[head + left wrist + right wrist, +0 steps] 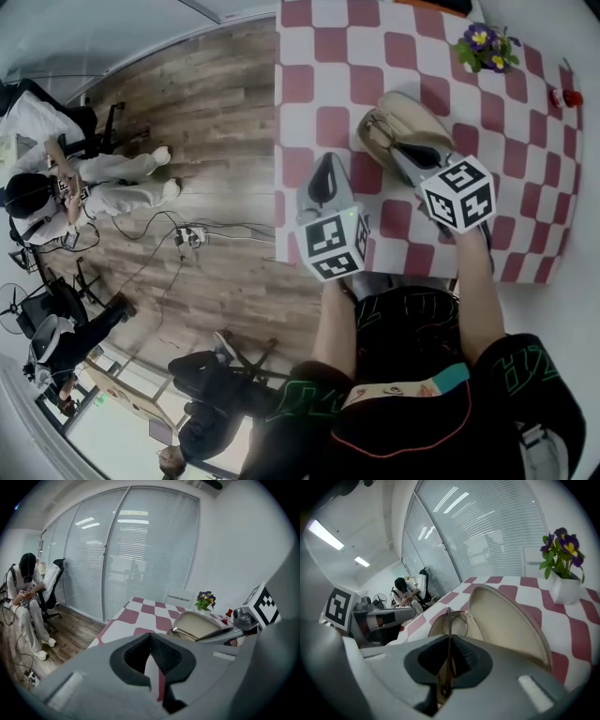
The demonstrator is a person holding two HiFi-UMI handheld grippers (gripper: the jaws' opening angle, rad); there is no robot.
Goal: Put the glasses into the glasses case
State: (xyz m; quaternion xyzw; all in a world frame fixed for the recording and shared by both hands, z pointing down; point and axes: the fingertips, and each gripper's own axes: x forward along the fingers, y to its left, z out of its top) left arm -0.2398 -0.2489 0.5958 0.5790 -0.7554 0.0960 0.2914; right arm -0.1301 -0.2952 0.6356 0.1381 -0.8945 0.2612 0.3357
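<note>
An open beige glasses case point(419, 112) lies on the checked table, its lid point(506, 616) raised to the right of the base. My right gripper point(398, 147) is shut on the thin metal-framed glasses point(449, 634), gripping them edge-on between the pads. The lenses hang just over the case's base point(436, 625). In the left gripper view the case point(197, 623) and glasses point(180, 632) sit ahead to the right, with the right gripper's fingers point(220, 633) reaching in. My left gripper point(325, 171) hovers near the table's left front, beside the case, shut on nothing.
A white pot of purple flowers point(487, 47) stands at the far right of the table, with a small red bottle point(562, 97) near the right edge. The table's left edge point(277, 169) drops to wooden floor, where a seated person point(56, 187) and cables are.
</note>
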